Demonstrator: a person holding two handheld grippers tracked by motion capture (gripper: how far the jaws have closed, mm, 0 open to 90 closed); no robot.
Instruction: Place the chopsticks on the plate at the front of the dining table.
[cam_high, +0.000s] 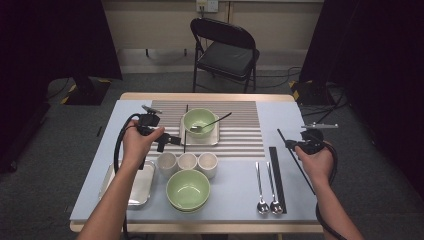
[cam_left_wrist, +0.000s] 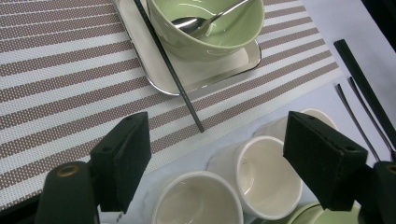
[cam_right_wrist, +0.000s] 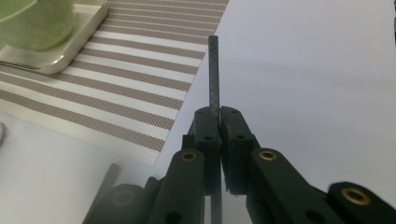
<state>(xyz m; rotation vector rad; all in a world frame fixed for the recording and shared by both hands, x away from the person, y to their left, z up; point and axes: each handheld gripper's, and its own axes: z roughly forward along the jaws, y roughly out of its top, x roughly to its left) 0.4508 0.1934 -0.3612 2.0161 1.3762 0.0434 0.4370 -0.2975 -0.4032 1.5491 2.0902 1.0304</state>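
My right gripper (cam_high: 291, 145) (cam_right_wrist: 218, 115) is at the table's right side, shut on a thin black chopstick (cam_high: 282, 136) (cam_right_wrist: 214, 70) that juts past the fingertips and hangs above the cloth. My left gripper (cam_high: 172, 142) (cam_left_wrist: 222, 158) hovers open with nothing between its pads, just above three white cups (cam_high: 187, 161) (cam_left_wrist: 261, 175). Past it, a second black chopstick (cam_high: 185, 127) (cam_left_wrist: 170, 70) lies across the left rim of a small white tray (cam_high: 216, 141) (cam_left_wrist: 219, 70). On that tray stands a green bowl (cam_high: 199, 121) (cam_left_wrist: 205, 42) with a spoon (cam_high: 212, 123) (cam_left_wrist: 205, 19) in it.
A striped placemat (cam_high: 245, 127) lies under the tray. Stacked green bowls (cam_high: 188, 190) sit near the front edge, a metal tray (cam_high: 132, 186) at front left. Two spoons (cam_high: 266, 192) and a long black holder (cam_high: 277, 177) lie at front right. A folding chair (cam_high: 225, 52) stands behind the table.
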